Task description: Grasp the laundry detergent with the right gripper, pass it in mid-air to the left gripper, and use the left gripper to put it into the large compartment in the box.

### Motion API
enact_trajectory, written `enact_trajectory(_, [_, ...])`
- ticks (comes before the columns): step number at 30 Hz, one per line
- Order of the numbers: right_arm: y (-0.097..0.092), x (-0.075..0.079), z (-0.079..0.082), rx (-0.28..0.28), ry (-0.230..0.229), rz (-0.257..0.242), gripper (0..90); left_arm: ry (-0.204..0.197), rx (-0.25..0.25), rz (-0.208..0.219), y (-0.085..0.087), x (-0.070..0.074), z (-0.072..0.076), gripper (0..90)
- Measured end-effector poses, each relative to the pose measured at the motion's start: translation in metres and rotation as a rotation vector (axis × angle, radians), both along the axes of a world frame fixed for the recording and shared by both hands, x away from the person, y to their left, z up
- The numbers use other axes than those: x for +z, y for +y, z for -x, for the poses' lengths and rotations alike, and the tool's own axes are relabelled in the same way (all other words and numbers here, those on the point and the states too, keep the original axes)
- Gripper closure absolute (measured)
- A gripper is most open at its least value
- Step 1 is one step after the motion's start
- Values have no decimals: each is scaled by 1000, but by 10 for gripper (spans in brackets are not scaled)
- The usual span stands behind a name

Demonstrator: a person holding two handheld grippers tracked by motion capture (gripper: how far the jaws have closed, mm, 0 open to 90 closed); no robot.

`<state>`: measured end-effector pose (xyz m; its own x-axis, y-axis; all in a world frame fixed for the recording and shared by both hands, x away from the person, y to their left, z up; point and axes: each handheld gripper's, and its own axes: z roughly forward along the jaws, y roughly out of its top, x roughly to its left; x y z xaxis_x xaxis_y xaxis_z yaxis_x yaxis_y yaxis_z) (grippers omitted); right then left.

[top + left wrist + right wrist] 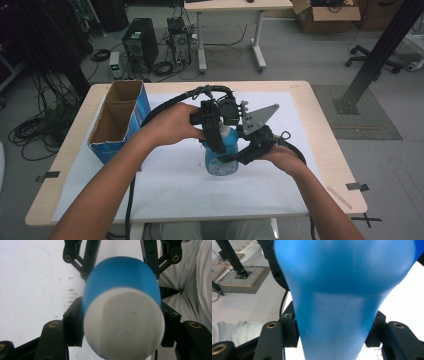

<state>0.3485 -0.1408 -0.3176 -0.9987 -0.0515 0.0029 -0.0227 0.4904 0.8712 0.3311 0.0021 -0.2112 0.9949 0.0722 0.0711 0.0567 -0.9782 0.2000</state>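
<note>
A blue bottle with a white cap (221, 150) is standing upright near the middle of the white sheet (170, 185) covering the tabletop (320, 125). The left tongs (216, 142) are coming down from above and pinching the bottle at its cap end, while the right tongs (239, 156) are clamping its blue body from the side. An open blue cardboard box (120, 117) is sitting well to the left of the bottle.
</note>
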Motion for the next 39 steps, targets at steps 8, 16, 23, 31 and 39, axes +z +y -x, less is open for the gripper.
enact_trajectory(8, [-28, 2, -3, -62, 30, 15, 206, -7, 46, -2, 8, 0, -2, 379])
enact_trajectory(16, [-69, 8, -4, -170, -1, 109, 149, -23, 109, -32, 16, 4, -7, 379])
enact_trajectory(23, [-91, 18, -1, -208, -19, 149, 150, -46, 200, -44, 24, 9, -13, 378])
enact_trajectory(31, [-114, 27, 1, -269, -34, 211, 125, -67, 308, -40, 34, 22, -19, 379])
enact_trajectory(39, [-130, 36, 1, -303, -41, 264, 118, -90, 419, -70, 47, 42, -28, 378])
